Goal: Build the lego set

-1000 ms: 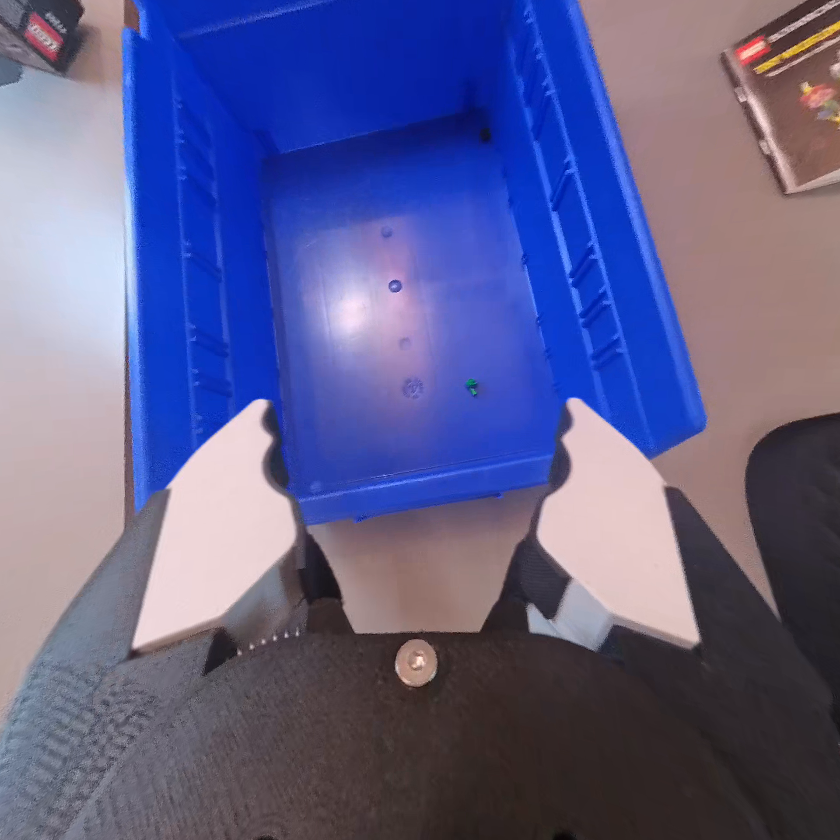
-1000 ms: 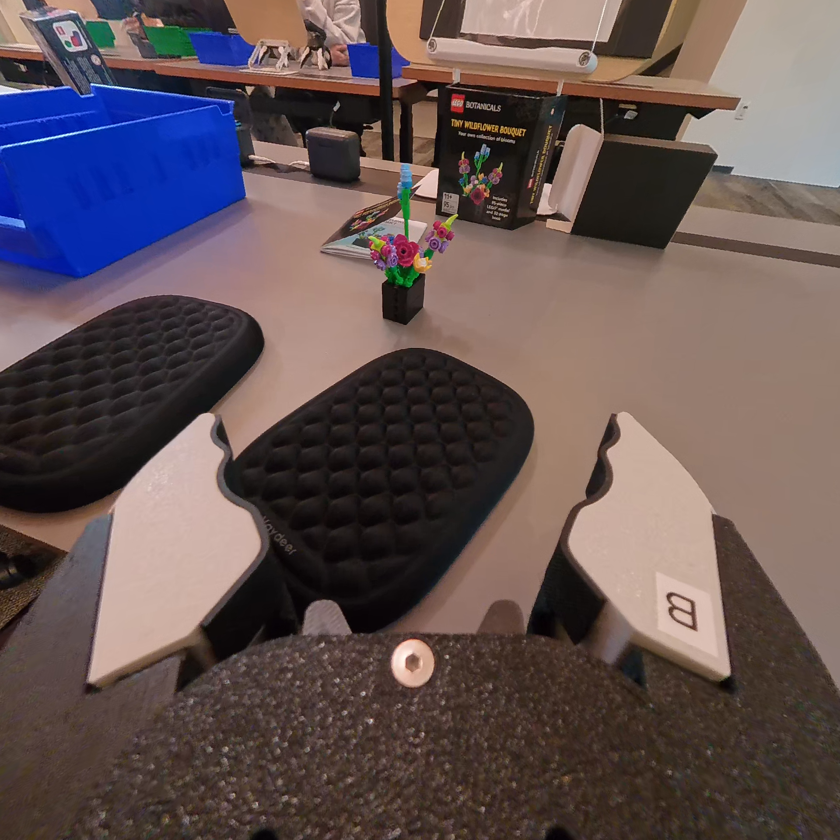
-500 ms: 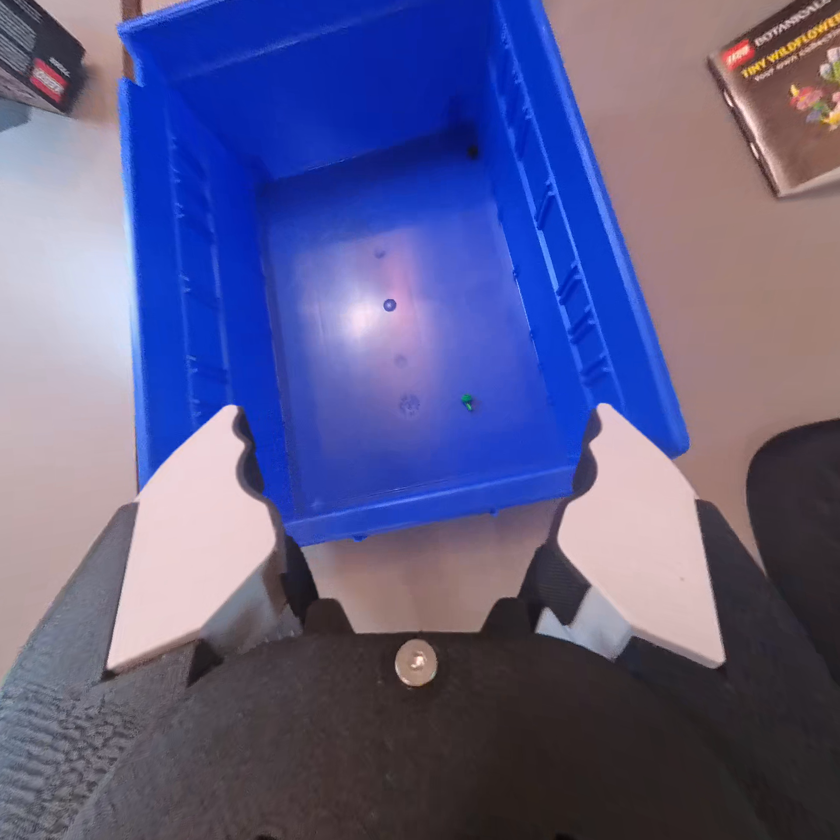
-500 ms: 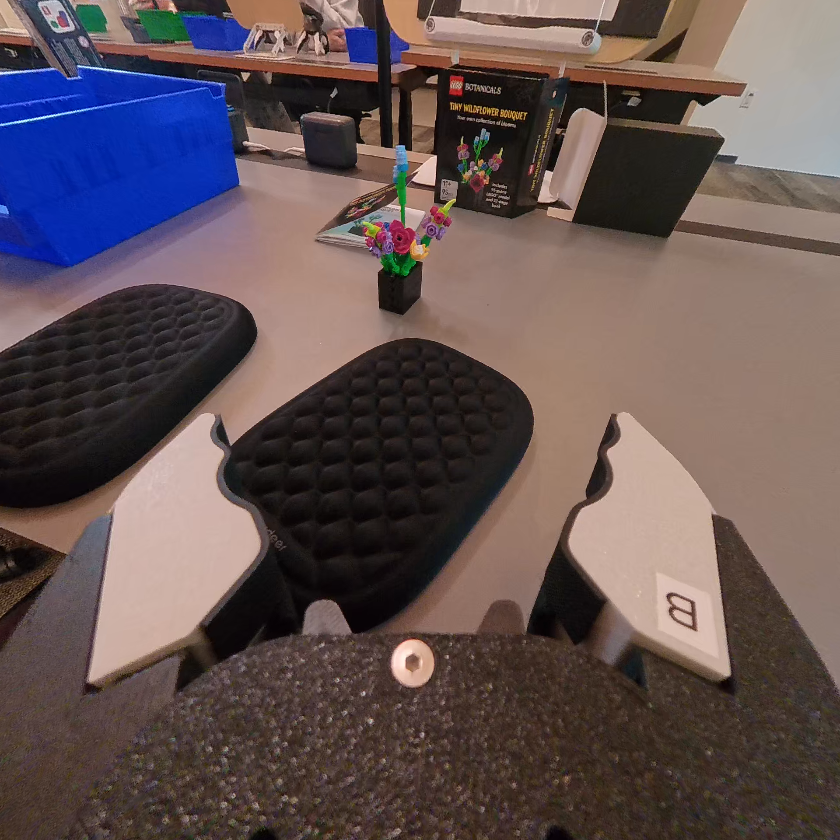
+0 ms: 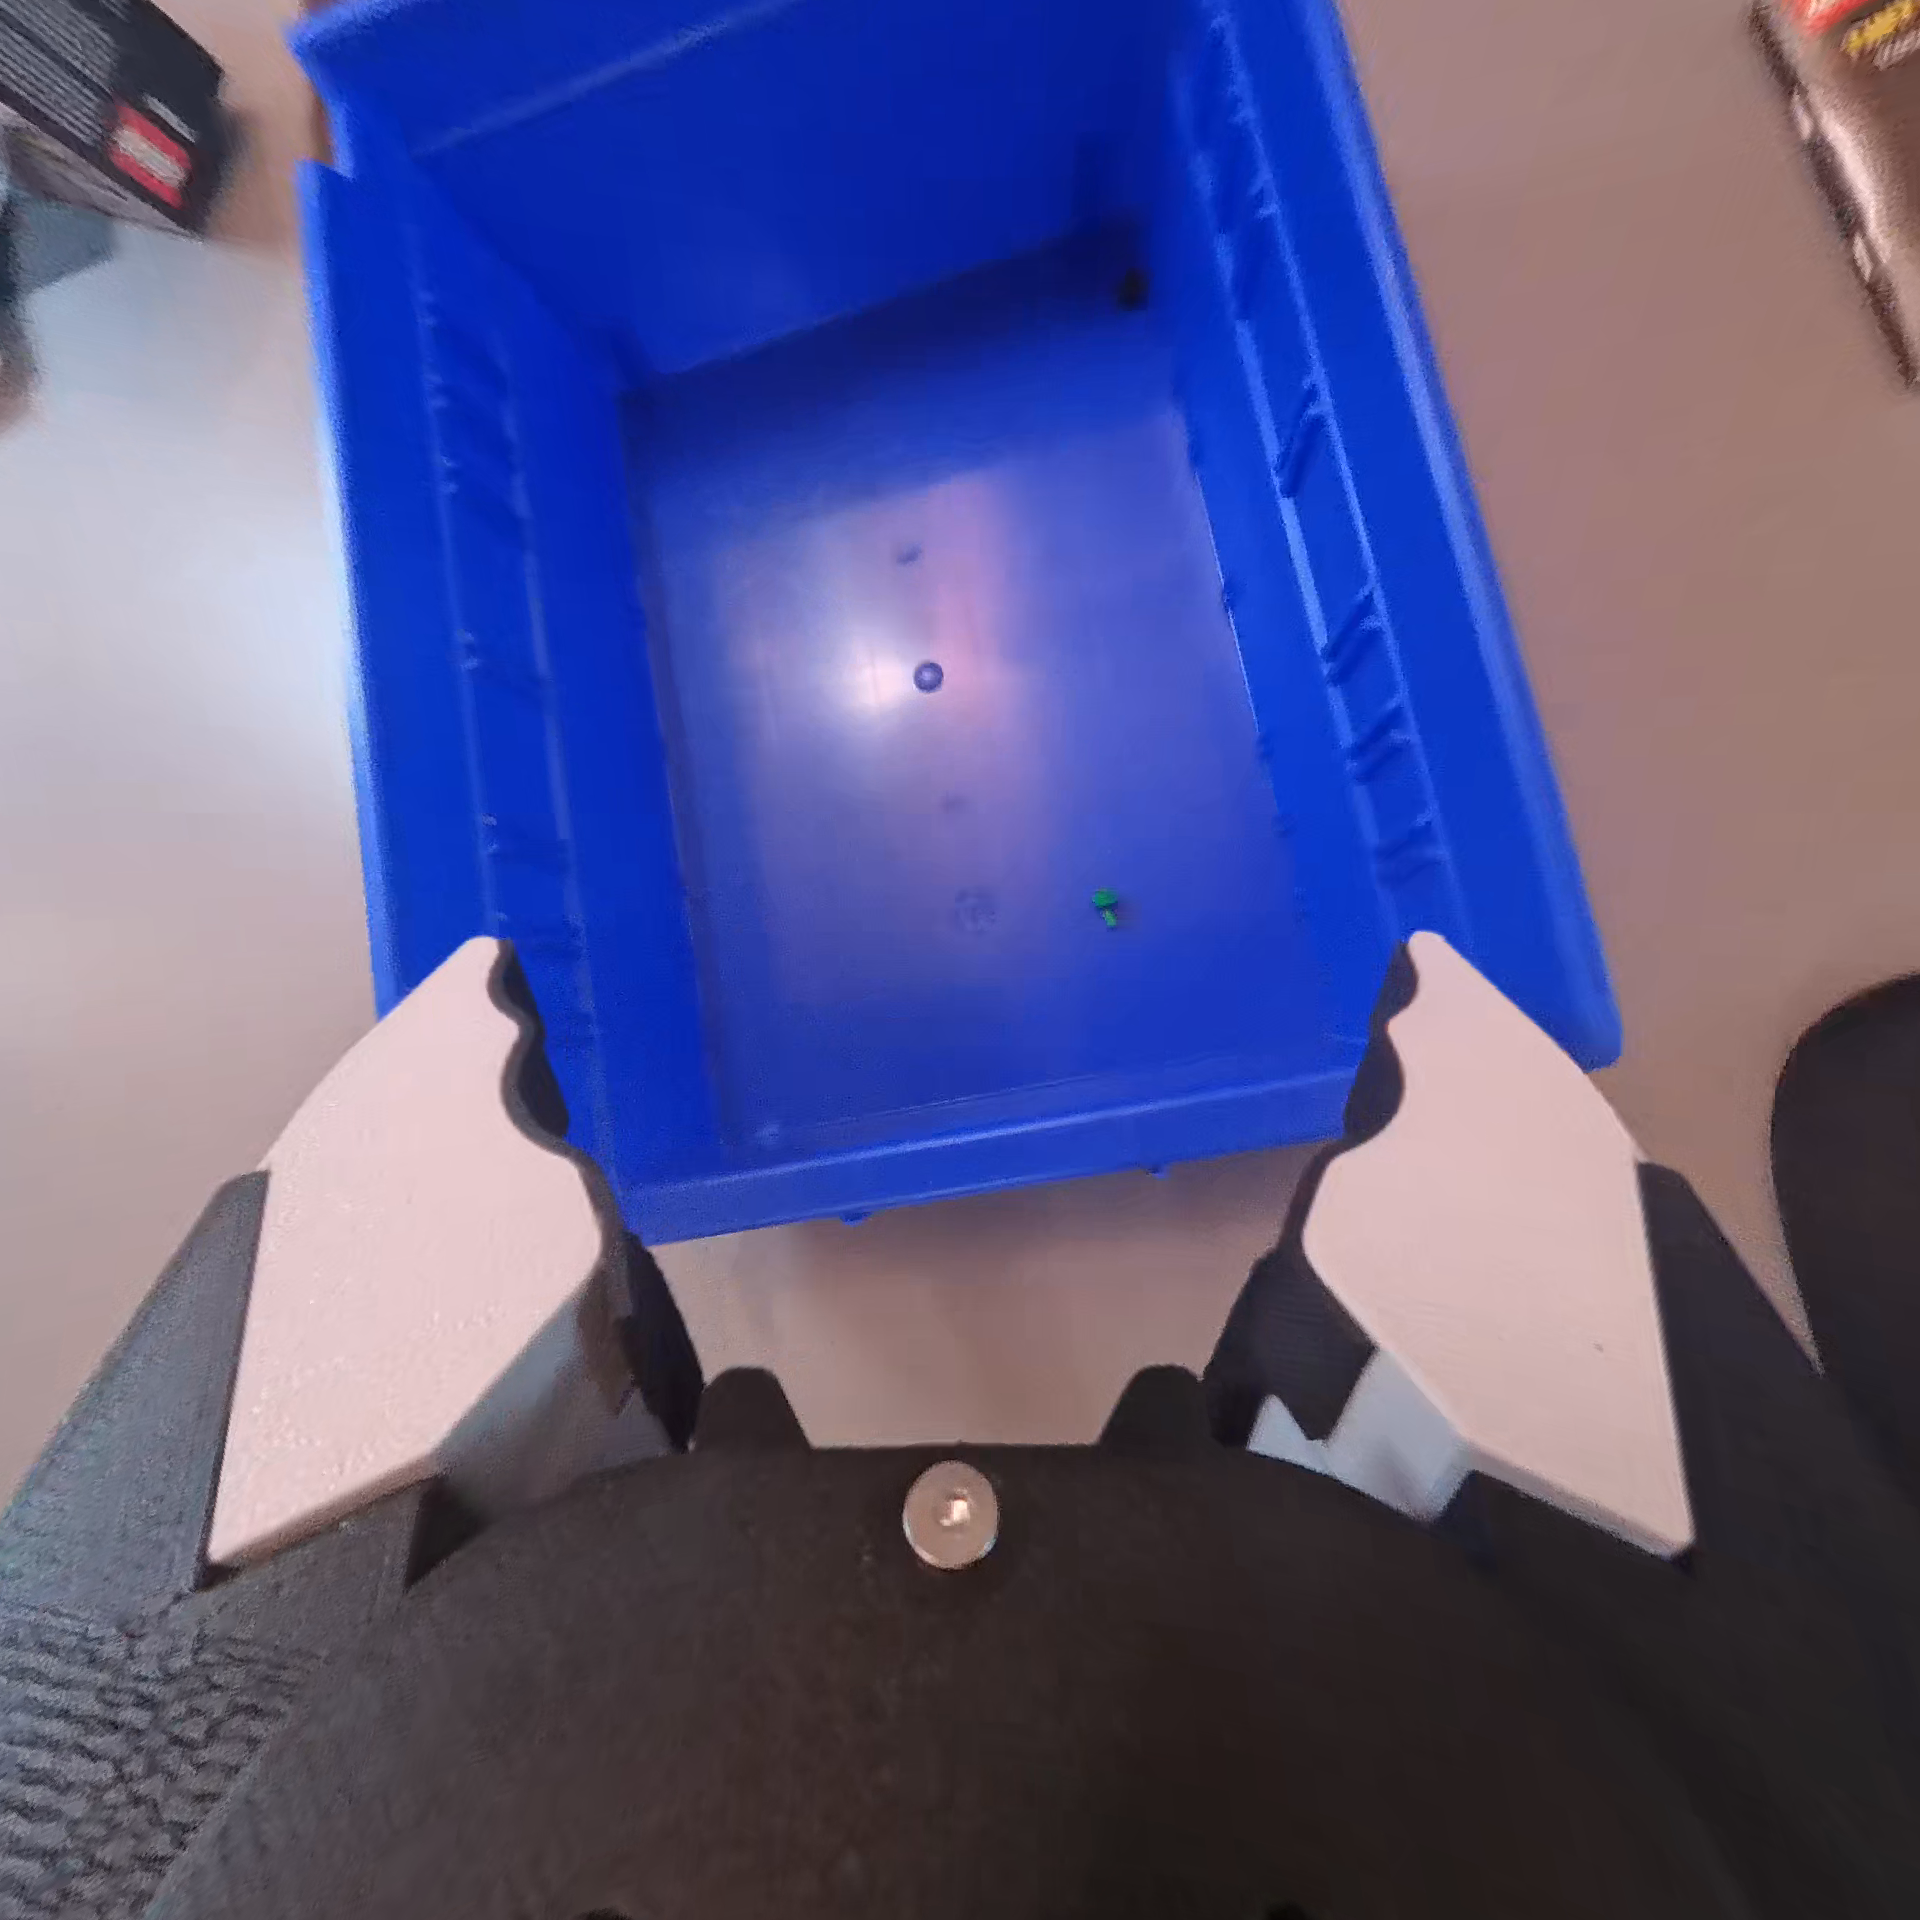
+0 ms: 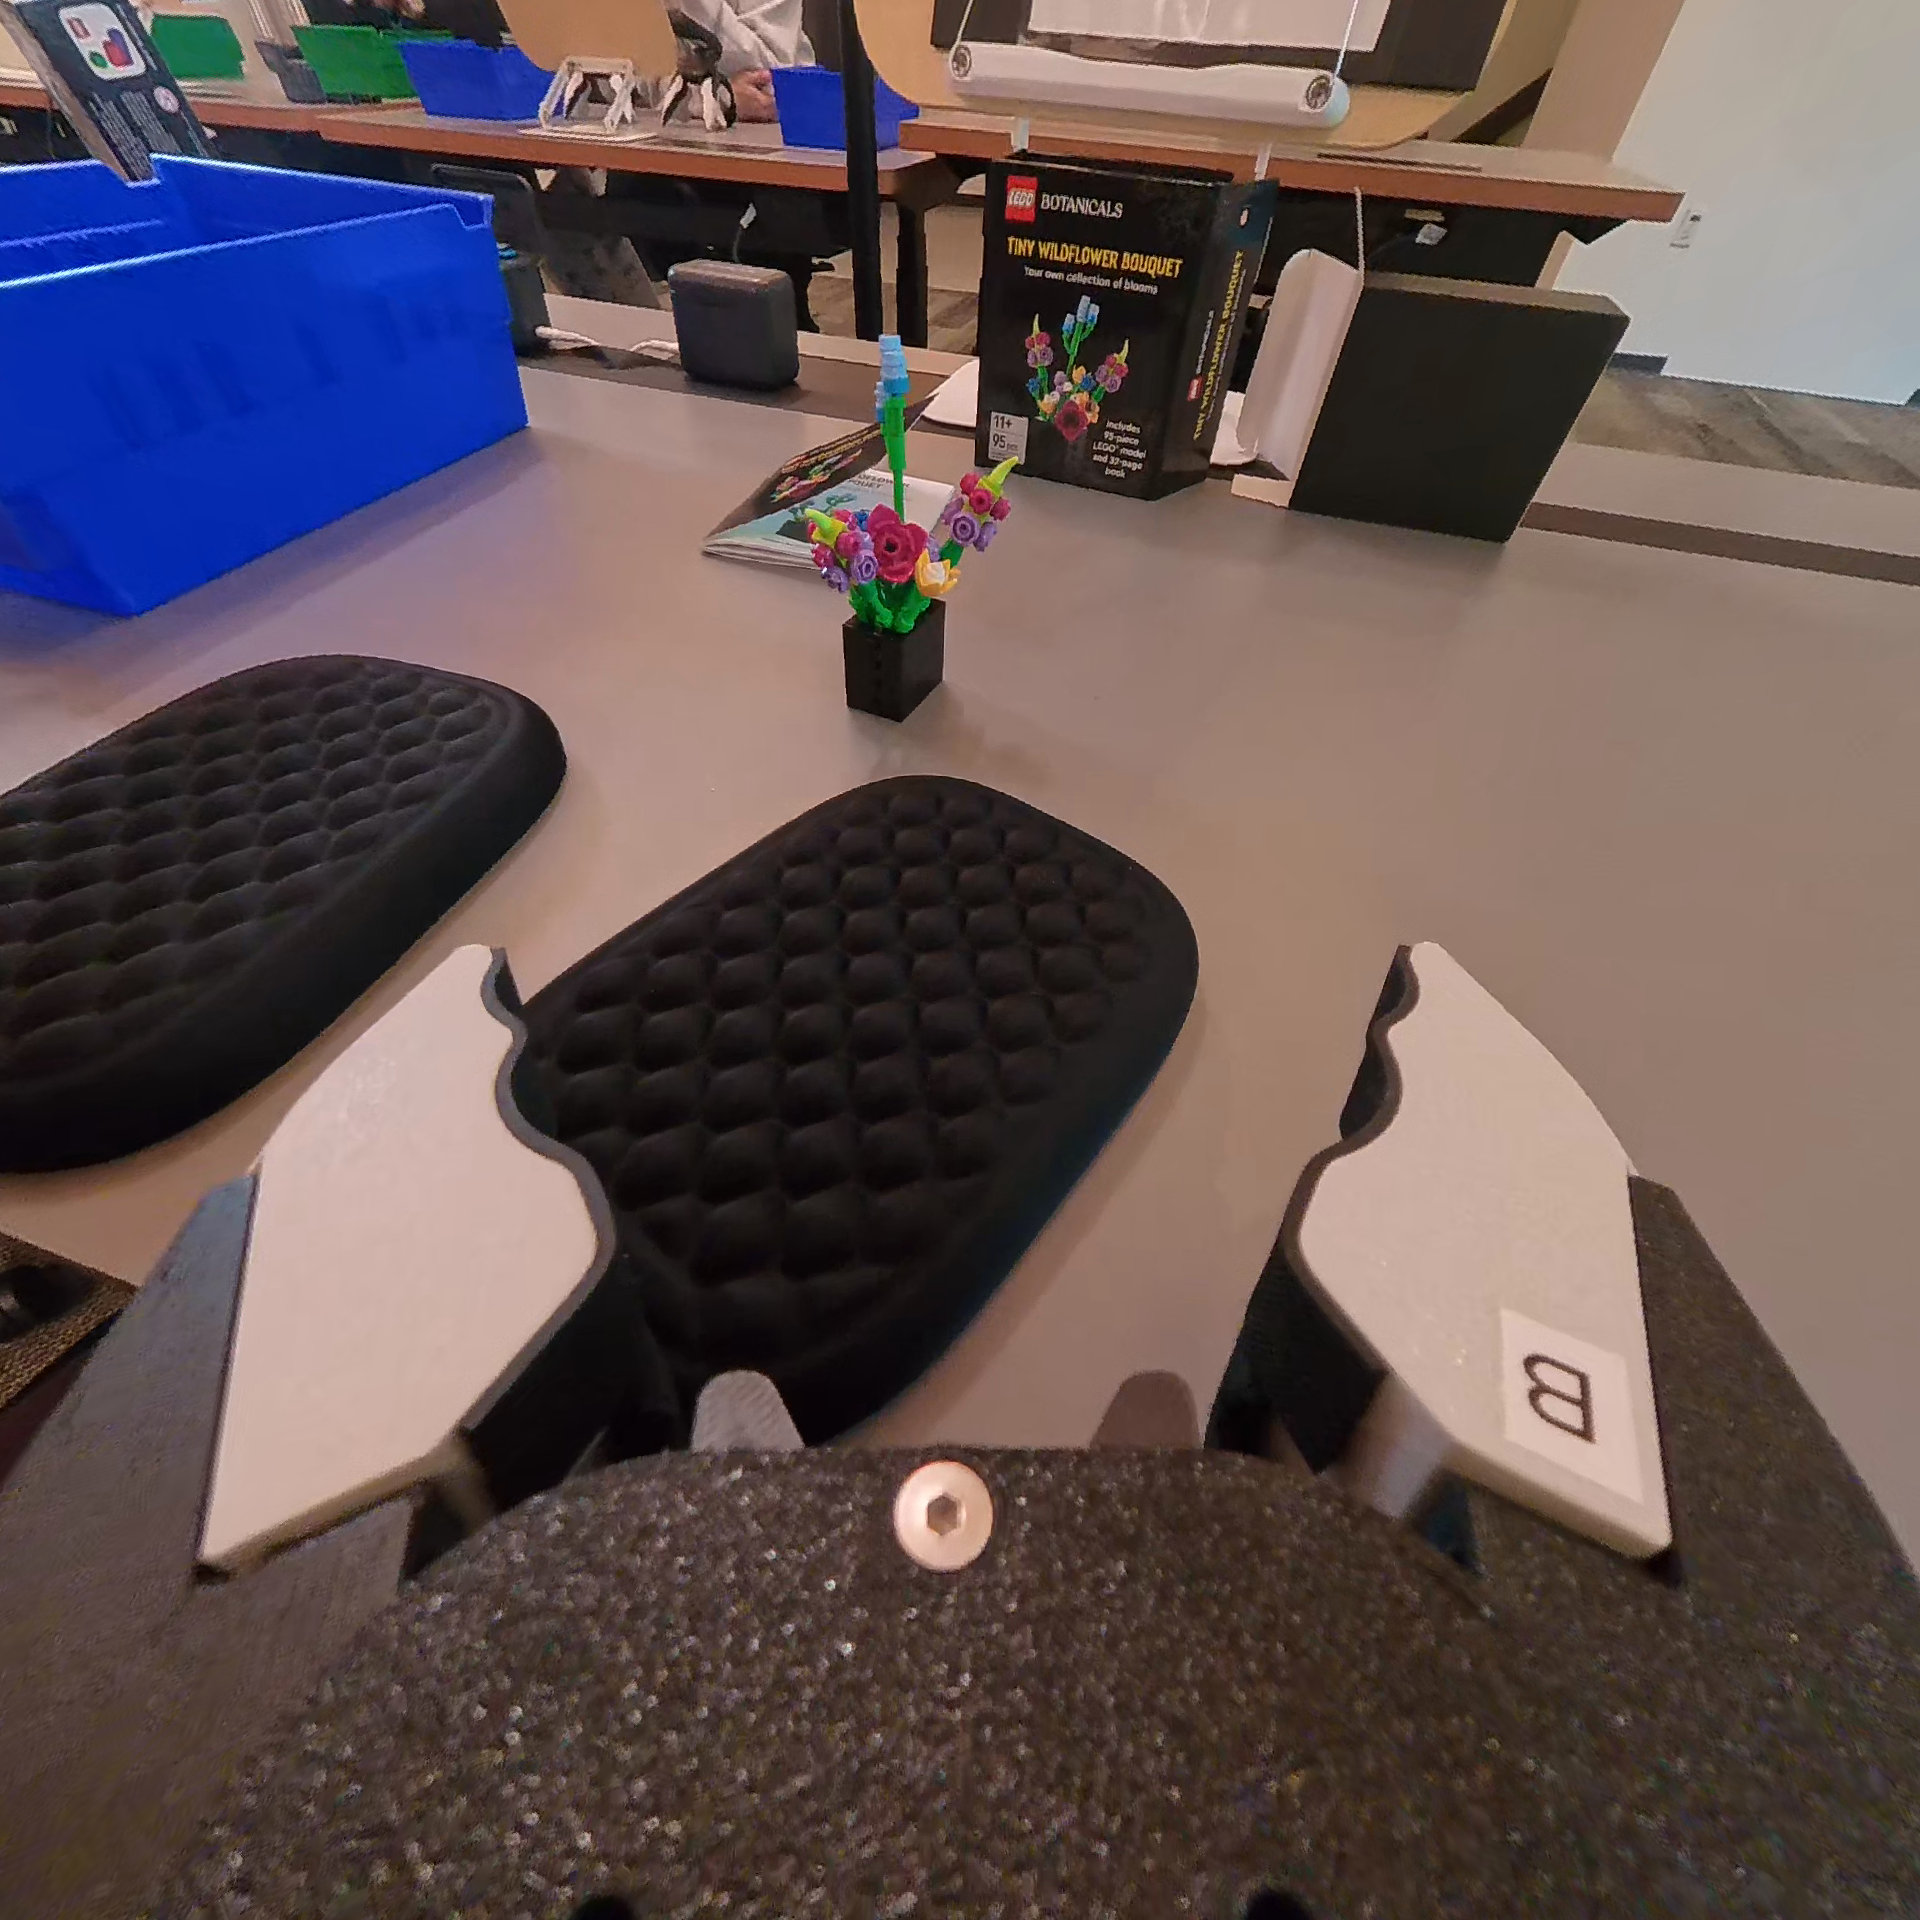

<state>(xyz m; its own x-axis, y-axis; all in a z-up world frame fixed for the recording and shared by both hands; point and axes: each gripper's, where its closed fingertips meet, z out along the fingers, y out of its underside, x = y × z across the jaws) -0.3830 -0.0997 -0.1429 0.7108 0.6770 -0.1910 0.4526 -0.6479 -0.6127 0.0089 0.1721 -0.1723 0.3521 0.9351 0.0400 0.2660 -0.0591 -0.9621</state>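
Left wrist view first: the left claw hangs above the grey worktop with its two pale fingers spread wide and nothing between them, looking straight down into a blue plastic bin. Near the bin's front wall, on its floor, lies one tiny green lego piece, right of centre and all alone; farther back a small dark speck sits in the far right corner, too small to identify. A black padded rest peeks in at the right edge, a dark box sits beyond the bin's far left corner, and a blurred booklet lies off to the far right. Over to the right wrist view: the right claw is low over the worktop, fingers gaping and holding nothing. Just ahead of it lies a black honeycomb-textured pad, with a second pad beside it to the left, the two apart. Beyond the nearer pad stands the lego flower bouquet, upright in its small black cube pot, one tall blue-tipped stem rising above the pink, purple and yellow blooms. Behind it an instruction booklet lies flat, the blue bin stands far left, and the black lego set box stands upright at the back, next to a black block.
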